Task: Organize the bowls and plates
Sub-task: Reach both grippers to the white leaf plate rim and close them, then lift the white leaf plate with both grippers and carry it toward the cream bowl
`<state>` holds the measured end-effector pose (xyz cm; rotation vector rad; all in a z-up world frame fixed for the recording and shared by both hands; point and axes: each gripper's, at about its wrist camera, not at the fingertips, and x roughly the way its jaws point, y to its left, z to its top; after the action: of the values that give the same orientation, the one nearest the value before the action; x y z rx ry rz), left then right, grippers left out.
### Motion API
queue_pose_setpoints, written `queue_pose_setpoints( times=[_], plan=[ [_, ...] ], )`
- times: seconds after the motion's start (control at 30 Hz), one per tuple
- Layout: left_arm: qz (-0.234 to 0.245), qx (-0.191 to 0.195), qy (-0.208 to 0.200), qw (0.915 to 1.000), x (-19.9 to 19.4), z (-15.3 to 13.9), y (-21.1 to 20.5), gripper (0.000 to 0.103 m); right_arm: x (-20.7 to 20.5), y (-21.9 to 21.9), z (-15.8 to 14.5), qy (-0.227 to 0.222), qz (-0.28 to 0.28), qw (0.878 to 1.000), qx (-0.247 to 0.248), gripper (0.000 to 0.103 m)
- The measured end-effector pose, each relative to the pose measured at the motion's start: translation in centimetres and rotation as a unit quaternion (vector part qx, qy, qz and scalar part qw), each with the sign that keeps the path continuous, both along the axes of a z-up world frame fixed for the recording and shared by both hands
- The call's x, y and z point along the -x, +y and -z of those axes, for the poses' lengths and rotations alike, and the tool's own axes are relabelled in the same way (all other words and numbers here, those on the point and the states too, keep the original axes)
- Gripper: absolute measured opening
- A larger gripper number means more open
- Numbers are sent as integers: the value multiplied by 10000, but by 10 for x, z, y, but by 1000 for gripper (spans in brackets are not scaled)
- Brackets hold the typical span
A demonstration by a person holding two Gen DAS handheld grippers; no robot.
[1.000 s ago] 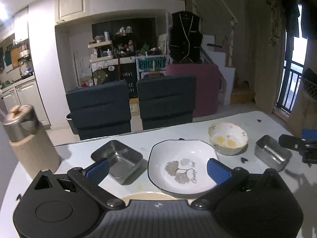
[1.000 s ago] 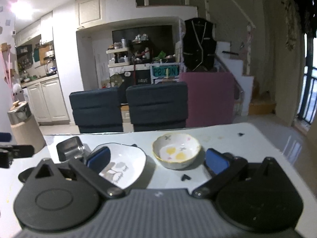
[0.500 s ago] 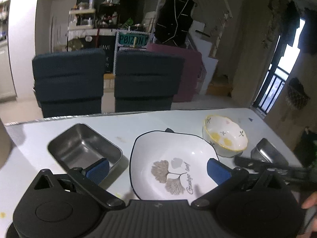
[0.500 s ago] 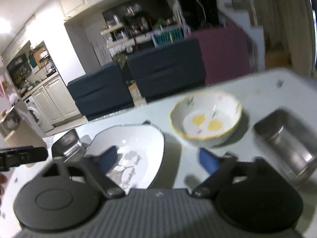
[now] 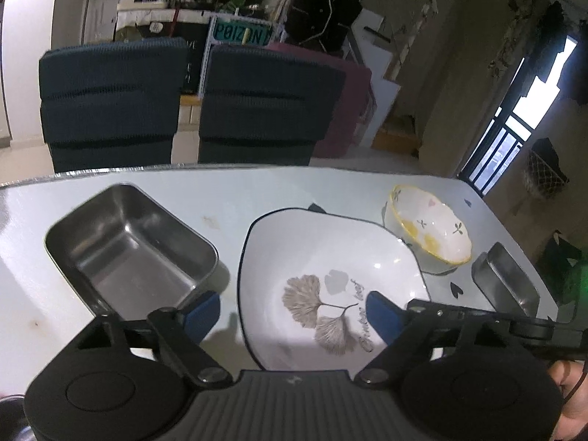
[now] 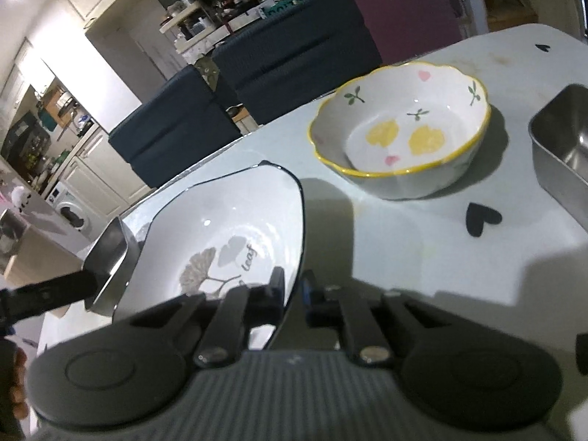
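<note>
Porcelain dominates the left wrist view: a white squarish plate with a thin black rim and a grey ginkgo-leaf print (image 5: 330,286) lies at lower centre on the pale tabletop (image 5: 257,191). The left gripper (image 5: 292,314) straddles the plate's near-left rim, one blue pad on the table at the left, the other over the plate's printed inside. The jaws are closing but do not yet press on the rim, so this looks like a lined-up grasp, not a hold. A rectangular stainless-steel tray (image 5: 128,253) sits at centre left, just beside the plate. A small white bowl with a scalloped yellow rim and yellow blotches (image 5: 428,231) stands at centre right, close behind the plate's far corner. A second steel tray (image 5: 505,281) lies at the right edge, and a black bar that I take to be the other gripper's finger crosses at lower right. In the right wrist view the same plate (image 6: 220,242) fills the lower left, and the right gripper (image 6: 292,288) is pressed together on its right rim, the edge passing between the fingers, though blur makes the exact contact hard to read. A pinch at each side would suit lifting a wide, shallow dish level. The yellow-rimmed bowl (image 6: 400,139) sits at upper right, apart from the plate, and the steel tray (image 6: 562,154) shows at the right edge. Nothing is stacked yet, so the organizing seems barely begun.
</note>
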<state>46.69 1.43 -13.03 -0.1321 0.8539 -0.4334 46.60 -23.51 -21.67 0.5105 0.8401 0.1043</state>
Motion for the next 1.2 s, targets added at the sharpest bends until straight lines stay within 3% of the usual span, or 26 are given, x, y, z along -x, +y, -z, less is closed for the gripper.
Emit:
queue_pose_setpoints(
  times=[0.13, 0.3, 0.53, 0.6, 0.83, 1.0, 1.2],
  plan=[
    [73, -11, 212, 9997, -6, 9, -7, 72, 3, -7, -3, -71, 73, 9996, 258, 8],
    [42, 6, 489, 9988, -16, 25, -19, 54, 9, -34, -3, -19, 106, 9999, 102, 6],
    [-26, 36, 848, 9964, -29, 45, -26, 41, 6, -41, -4, 8, -233, 9997, 78, 8],
    [-65, 32, 948, 9955, -32, 49, -26, 22, 5, -42, -5, 6, -291, 9995, 94, 8],
    [-161, 28, 1008, 9948, -36, 50, -24, 17, -10, -45, -5, 211, -369, 9991, -58, 8],
    [-173, -216, 623, 9977, -26, 31, -32, 15, -1, -32, -14, 97, -731, 9956, 573, 10],
    [-290, -90, 395, 9988, -3, 2, -35, 14, 18, -37, -38, -96, -776, 9956, 521, 10]
  ],
)
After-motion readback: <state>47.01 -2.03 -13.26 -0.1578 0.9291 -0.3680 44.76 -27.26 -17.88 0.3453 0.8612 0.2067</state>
